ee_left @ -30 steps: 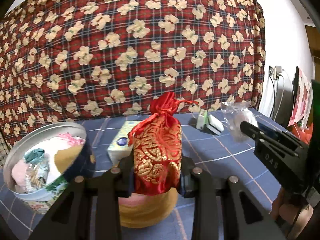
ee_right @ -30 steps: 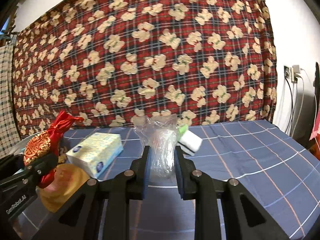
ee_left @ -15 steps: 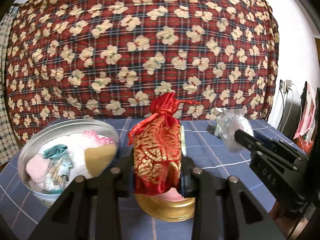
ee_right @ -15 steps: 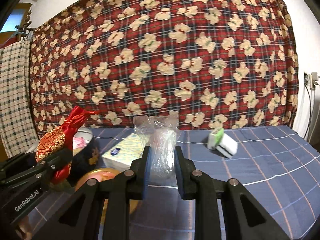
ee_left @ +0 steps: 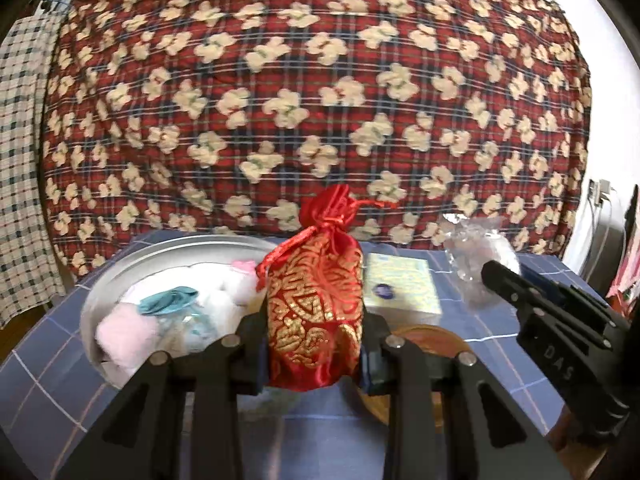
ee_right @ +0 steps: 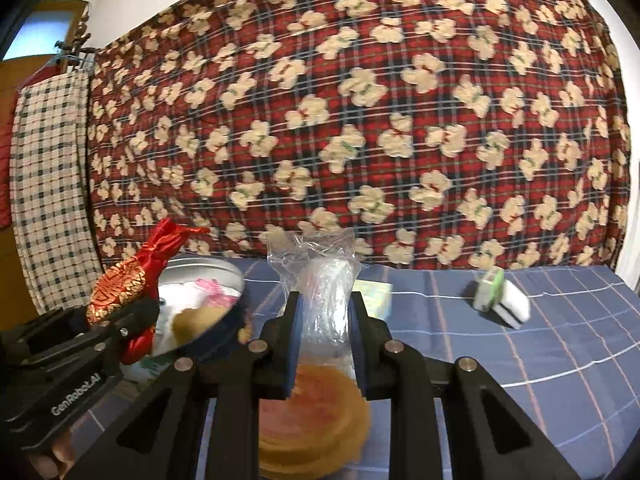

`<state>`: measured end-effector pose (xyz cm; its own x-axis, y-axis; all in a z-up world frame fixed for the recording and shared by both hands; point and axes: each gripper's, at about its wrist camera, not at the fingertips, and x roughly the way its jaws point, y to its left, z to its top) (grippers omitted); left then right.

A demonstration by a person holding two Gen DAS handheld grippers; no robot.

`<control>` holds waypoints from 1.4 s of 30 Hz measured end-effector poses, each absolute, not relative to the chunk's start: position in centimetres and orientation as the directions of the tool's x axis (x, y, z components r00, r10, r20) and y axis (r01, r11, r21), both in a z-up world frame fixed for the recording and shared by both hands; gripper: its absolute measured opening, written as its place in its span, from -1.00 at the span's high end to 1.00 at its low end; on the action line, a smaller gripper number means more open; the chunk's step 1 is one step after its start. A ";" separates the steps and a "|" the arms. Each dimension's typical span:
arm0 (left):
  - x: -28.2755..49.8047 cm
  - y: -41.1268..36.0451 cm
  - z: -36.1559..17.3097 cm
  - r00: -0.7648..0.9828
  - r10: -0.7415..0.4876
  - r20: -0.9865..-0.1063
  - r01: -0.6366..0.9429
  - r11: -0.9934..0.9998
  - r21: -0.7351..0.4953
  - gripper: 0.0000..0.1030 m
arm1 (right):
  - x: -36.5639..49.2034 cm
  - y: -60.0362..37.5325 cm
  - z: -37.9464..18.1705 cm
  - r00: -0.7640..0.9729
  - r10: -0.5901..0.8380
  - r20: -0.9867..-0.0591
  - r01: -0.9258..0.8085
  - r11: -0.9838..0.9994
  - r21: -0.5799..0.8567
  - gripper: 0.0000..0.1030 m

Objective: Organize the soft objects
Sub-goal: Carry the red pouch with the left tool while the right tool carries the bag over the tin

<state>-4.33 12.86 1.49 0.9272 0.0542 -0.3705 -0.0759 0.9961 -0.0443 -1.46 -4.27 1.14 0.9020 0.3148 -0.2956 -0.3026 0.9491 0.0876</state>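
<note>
Both hand-held grippers (left (ee_left: 314,354), right (ee_right: 326,344)) clamp bags.

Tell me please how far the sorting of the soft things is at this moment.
Partly done. The round tin already holds several soft items, pink, white and teal. In hand: the left gripper is shut on the red and gold pouch, and the right gripper on a clear plastic bag; neither is in the tin yet. The tissue pack and the small white and green item lie on the blue cloth.
</note>
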 end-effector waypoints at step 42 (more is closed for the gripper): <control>-0.3 27.0 -1.2 0.799 0.294 -0.525 -0.366 0.930 -0.037 0.39 | 7.1 12.7 2.3 0.741 0.510 -0.436 -0.441 0.860 0.256 0.52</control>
<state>-0.28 27.05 -1.24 0.7986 0.2938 -0.5253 -0.3665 0.9297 -0.0372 7.12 12.71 2.28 0.7414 0.5100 -0.4361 -0.4414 0.8602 0.2556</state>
